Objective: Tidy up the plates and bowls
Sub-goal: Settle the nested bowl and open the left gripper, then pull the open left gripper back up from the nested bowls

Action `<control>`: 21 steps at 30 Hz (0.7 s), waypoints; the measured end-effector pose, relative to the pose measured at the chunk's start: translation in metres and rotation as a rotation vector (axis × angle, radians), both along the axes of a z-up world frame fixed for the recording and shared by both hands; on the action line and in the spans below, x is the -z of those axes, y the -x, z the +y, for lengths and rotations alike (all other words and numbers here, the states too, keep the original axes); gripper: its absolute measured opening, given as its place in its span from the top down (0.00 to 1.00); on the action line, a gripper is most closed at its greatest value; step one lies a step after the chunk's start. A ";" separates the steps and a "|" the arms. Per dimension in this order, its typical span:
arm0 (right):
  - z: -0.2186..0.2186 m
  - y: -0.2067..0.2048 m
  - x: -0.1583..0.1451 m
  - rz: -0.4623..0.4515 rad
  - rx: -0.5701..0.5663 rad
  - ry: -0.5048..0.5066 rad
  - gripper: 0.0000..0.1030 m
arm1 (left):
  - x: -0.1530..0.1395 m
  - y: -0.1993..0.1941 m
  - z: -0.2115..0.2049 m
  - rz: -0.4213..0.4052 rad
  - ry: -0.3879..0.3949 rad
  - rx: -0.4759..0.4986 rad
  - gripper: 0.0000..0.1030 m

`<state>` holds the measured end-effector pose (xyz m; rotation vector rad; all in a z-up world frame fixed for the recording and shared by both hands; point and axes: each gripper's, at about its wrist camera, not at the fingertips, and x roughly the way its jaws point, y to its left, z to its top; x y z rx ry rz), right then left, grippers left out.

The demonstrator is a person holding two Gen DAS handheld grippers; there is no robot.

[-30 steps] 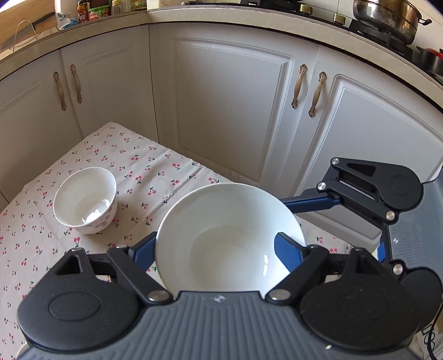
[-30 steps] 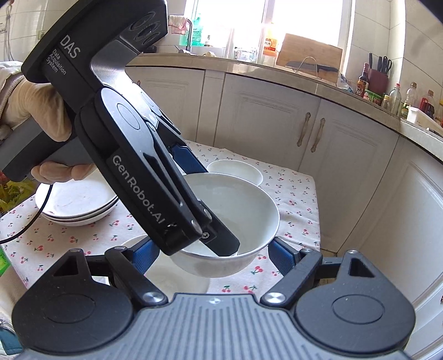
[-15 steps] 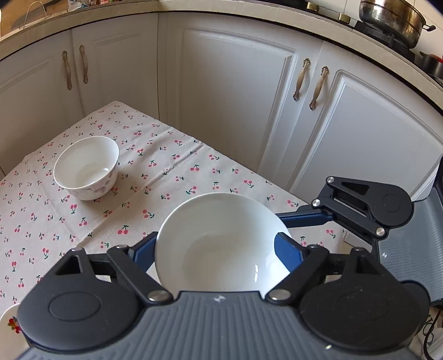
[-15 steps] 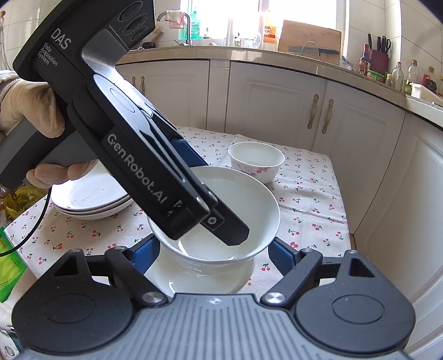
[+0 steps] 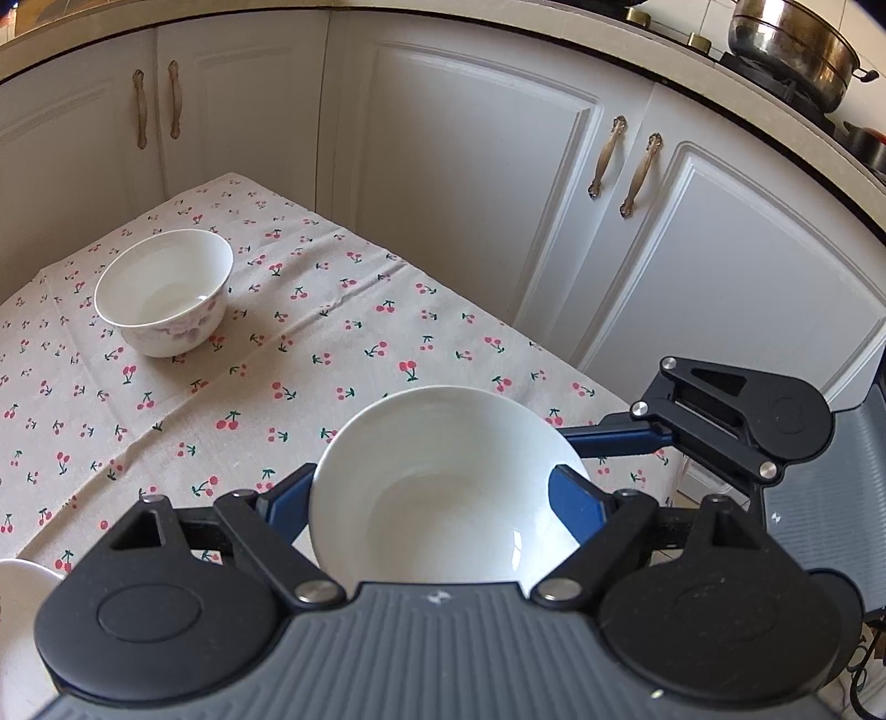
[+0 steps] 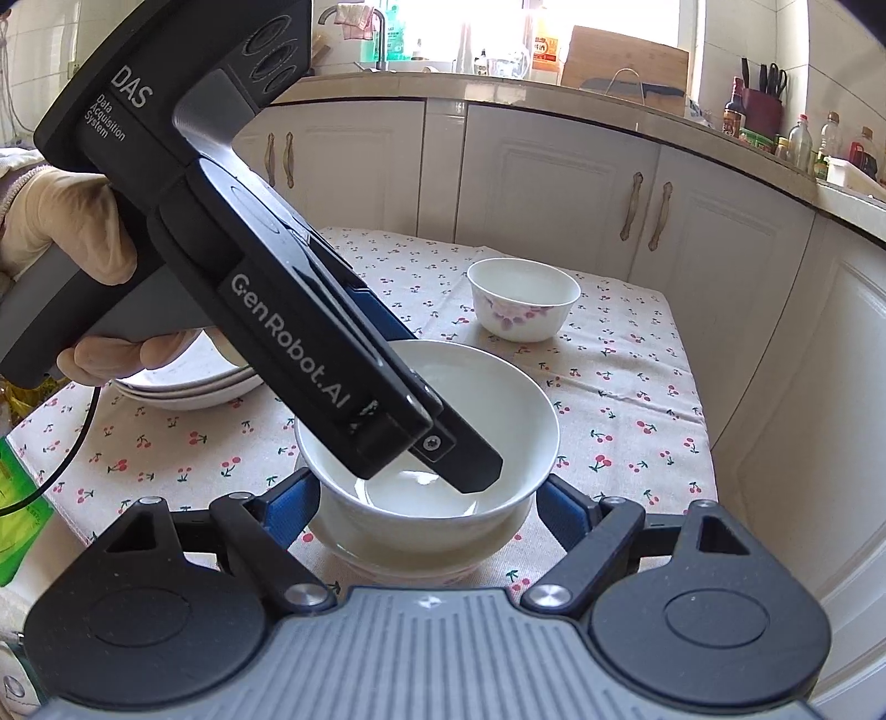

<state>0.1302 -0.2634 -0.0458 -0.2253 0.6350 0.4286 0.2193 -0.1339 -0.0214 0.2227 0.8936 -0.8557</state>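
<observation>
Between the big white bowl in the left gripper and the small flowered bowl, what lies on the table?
Only bare cherry-print tablecloth lies between the big white bowl and the small flowered bowl; the left wrist view shows it.

Cherry-print tablecloth [image 5: 343,354], white cabinets [image 5: 470,183], steel pot [image 5: 792,50] (possibly lidded), knife block [image 6: 761,108]

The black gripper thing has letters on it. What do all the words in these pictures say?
"DAS" and under it "Data Acquisition System": on the top of the left gripper.
"GenRobot.AI": along that gripper's side.
Labels on the counter bottles and the green packet: too small or blurred to read.
</observation>
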 end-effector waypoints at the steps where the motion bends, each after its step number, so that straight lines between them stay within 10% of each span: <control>1: 0.000 0.000 0.001 0.002 -0.001 -0.001 0.14 | 0.001 0.000 0.001 0.001 0.002 -0.001 0.15; 21: -0.002 -0.003 0.005 0.035 -0.005 -0.027 0.14 | 0.008 0.000 0.001 0.007 0.003 -0.003 0.15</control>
